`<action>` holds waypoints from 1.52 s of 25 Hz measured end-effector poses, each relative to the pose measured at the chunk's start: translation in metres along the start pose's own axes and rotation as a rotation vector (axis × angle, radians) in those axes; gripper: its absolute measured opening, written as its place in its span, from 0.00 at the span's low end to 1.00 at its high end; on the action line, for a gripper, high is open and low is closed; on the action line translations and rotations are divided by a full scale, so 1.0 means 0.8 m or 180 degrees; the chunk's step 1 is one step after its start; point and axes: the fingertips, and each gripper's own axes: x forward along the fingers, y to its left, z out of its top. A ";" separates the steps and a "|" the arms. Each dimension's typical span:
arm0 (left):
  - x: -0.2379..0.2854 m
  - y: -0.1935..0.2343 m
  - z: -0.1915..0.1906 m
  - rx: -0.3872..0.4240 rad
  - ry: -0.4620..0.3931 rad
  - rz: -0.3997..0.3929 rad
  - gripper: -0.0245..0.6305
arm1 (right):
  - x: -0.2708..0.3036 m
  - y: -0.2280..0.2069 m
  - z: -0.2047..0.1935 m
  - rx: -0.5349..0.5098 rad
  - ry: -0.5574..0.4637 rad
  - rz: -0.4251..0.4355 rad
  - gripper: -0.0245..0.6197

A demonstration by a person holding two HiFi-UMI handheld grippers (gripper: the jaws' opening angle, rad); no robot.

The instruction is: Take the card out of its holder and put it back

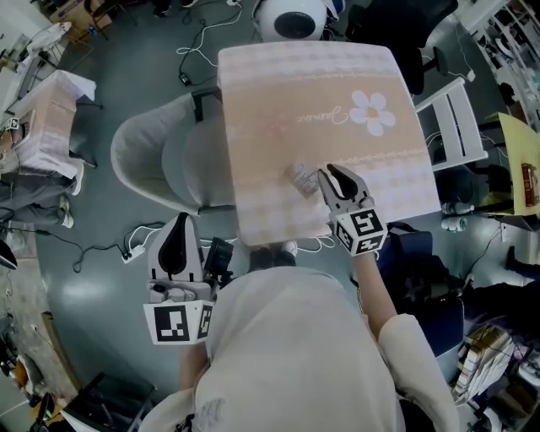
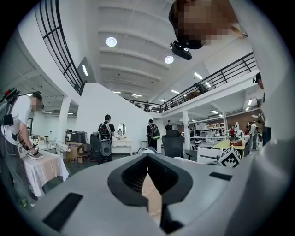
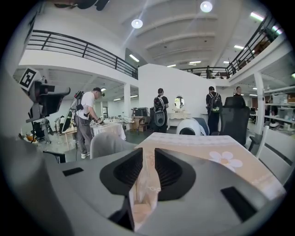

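Note:
A clear plastic card holder (image 1: 300, 177) lies near the front edge of the table (image 1: 321, 76), which has a beige cloth with a flower print. My right gripper (image 1: 325, 175) is just right of it, tips at its end. In the right gripper view the crinkled holder (image 3: 144, 189) shows in the gap of the right gripper (image 3: 147, 156); the jaws stand apart and do not press on it. My left gripper (image 1: 175, 226) hangs low, left of the table, over the floor. In its own view the left gripper (image 2: 148, 179) is shut on a thin beige card (image 2: 152, 198).
A grey chair (image 1: 156, 156) stands at the table's left side, between my left gripper and the table. A white round device (image 1: 291, 17) sits beyond the far end and a white chair (image 1: 456, 118) at the right. Cables run over the floor (image 1: 126, 245). People (image 3: 85, 120) work at other tables.

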 end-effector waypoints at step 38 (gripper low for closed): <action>-0.009 -0.057 -0.015 -0.0096 0.0028 -0.0527 0.05 | -0.176 0.089 0.094 0.0241 -0.0615 -0.0323 0.07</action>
